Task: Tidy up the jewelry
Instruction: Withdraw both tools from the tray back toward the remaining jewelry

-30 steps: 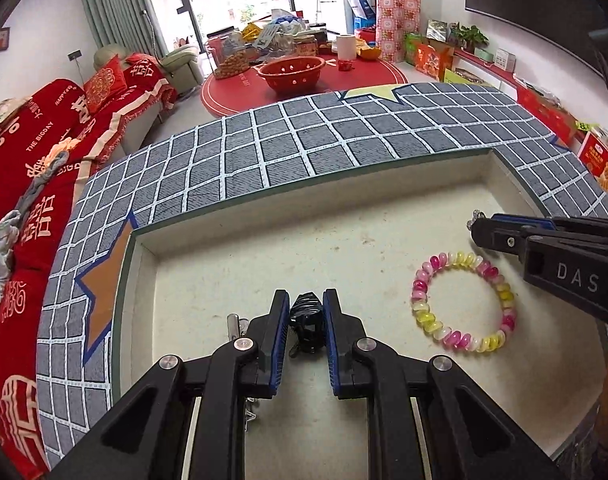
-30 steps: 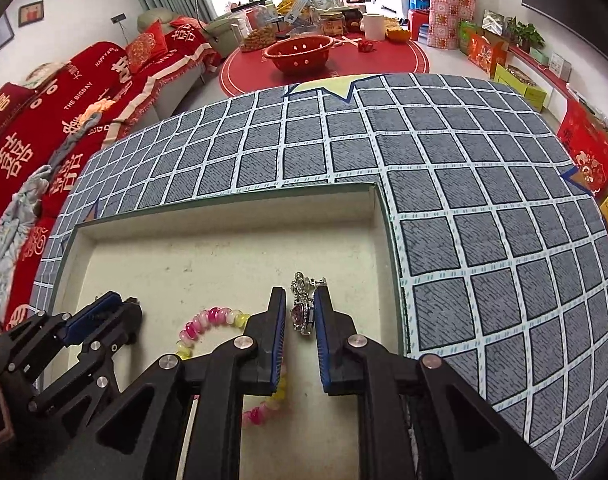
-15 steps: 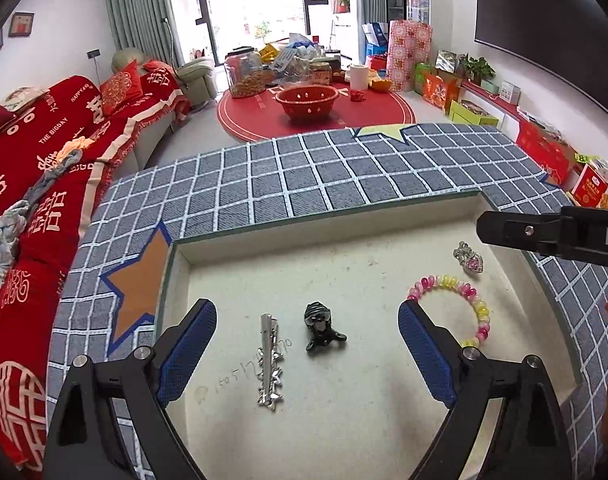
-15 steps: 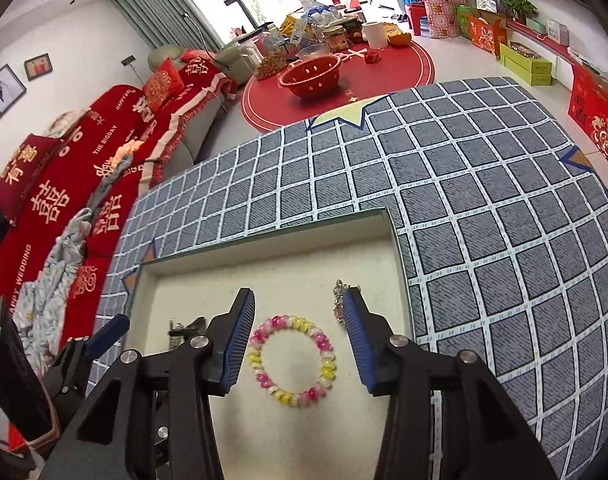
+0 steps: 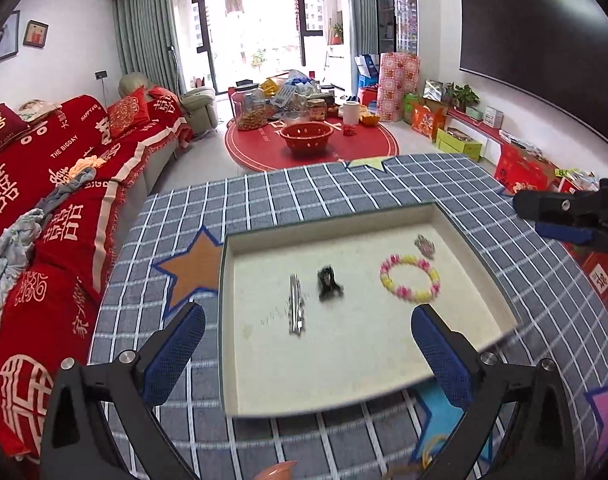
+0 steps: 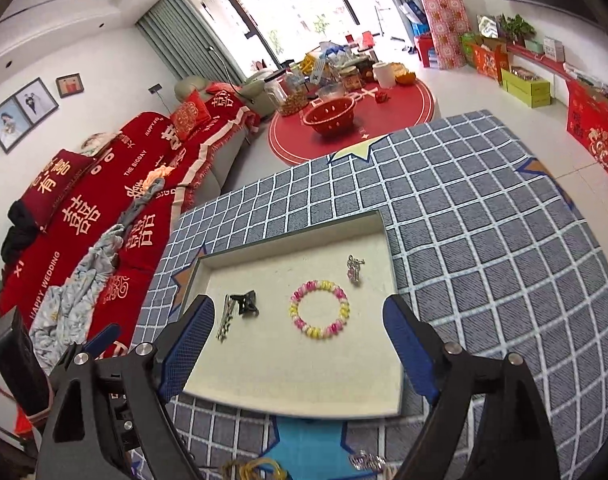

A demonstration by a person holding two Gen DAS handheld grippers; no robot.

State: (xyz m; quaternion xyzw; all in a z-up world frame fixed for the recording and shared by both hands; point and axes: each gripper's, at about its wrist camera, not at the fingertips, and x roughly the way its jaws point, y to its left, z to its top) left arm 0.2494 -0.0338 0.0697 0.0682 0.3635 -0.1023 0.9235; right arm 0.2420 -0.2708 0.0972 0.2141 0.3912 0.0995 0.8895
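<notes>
While both tools hang above the tray (image 5: 480,240), nothing sits between their fingers. Your left tool (image 5: 308,356) is spread wide, empty. Your right tool (image 6: 300,344) has just been opening, its jaws apart and empty too; in the left view it shows at the right edge (image 5: 564,216).

Jewelry all lies on the tray floor: silver clip (image 5: 296,308) leftmost, black clip (image 5: 328,282) just beside it, bead bracelet (image 5: 410,278) well to the right, small silver charm (image 5: 425,245) near the bracelet toward the far right corner. In the right view the same order: silver clip (image 6: 226,318), black clip (image 6: 246,302), bracelet (image 6: 320,314), charm (image 6: 354,268). The tray sits on the checked worktop (image 6: 484,220). More small pieces lie blurred at the near edge.
</notes>
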